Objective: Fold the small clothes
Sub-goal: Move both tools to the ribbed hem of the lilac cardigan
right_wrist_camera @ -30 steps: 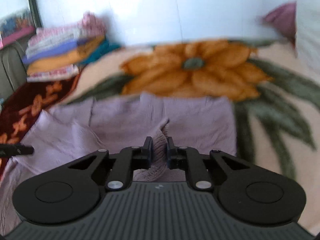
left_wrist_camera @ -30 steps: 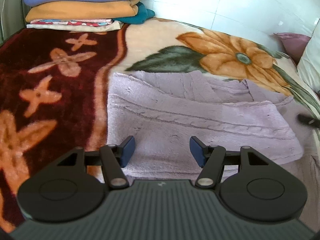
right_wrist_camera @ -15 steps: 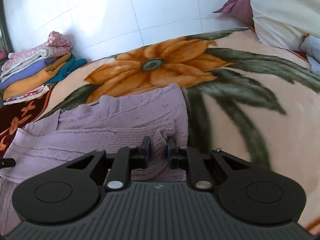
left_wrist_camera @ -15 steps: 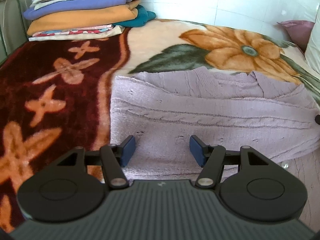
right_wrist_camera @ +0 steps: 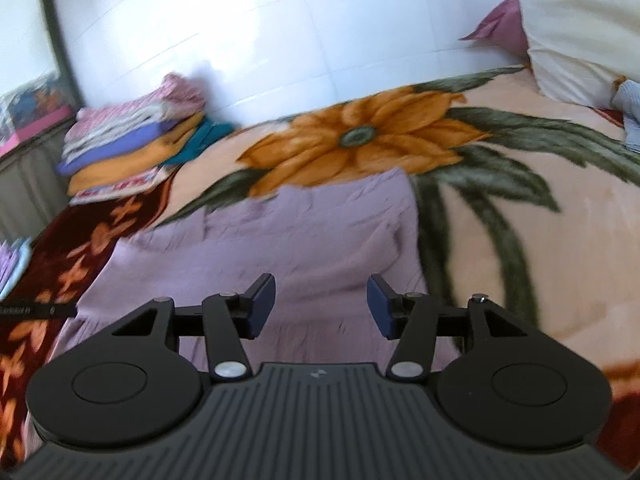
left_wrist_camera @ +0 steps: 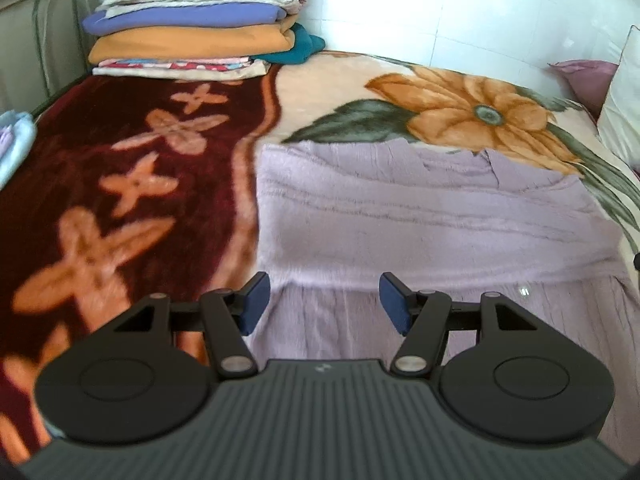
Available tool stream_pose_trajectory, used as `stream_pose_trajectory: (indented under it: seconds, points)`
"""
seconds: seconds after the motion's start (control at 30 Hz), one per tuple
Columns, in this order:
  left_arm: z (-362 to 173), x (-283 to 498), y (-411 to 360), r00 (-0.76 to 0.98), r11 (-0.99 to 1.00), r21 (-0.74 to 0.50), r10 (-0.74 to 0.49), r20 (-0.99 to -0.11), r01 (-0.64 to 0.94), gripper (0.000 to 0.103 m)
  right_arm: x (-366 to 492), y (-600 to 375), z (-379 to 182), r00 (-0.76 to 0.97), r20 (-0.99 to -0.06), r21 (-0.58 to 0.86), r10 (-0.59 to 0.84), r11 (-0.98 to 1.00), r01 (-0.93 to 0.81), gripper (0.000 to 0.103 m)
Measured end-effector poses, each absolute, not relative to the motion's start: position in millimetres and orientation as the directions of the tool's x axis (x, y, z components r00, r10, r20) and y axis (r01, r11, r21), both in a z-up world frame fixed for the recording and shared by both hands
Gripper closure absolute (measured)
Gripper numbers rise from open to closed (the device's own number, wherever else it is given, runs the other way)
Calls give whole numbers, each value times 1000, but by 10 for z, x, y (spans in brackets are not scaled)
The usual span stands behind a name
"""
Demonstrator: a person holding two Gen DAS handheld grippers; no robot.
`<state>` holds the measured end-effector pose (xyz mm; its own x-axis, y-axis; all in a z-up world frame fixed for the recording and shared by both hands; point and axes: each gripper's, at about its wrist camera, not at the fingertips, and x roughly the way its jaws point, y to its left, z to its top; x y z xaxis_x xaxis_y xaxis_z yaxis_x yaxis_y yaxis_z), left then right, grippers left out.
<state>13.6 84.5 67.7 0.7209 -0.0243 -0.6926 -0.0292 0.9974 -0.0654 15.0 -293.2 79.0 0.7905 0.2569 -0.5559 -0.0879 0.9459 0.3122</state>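
Note:
A lilac knitted garment (left_wrist_camera: 420, 220) lies flat on the flowered blanket, its upper part folded down over the ribbed lower part; it also shows in the right wrist view (right_wrist_camera: 288, 248). My left gripper (left_wrist_camera: 324, 306) is open and empty, hovering over the garment's near left part. My right gripper (right_wrist_camera: 321, 306) is open and empty above the garment's near right part. The tip of the left gripper (right_wrist_camera: 36, 310) shows at the left edge of the right wrist view.
A stack of folded clothes (left_wrist_camera: 196, 32) sits at the far left corner by the tiled wall, also in the right wrist view (right_wrist_camera: 132, 152). Pillows (right_wrist_camera: 576, 28) lie at the right. A metal bed rail (left_wrist_camera: 40, 40) runs along the left.
My right gripper let go of the garment's edge, opened and drew back. The garment's folded part now lies flat. My left gripper stayed open and pulled back a little.

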Motion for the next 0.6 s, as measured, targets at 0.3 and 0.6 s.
stream_pose_trajectory:
  seconds: [0.3,0.6]
  points:
    - [670,-341,802,690,997,-82,-60,-721,0,40,-409,-2727,770,750,-605,262,267,956,-129,37]
    - [598,-568,631,663,997,-78,-77,-745,28,40,-708,-2620,704,717,-626,272,306,948,-167,31]
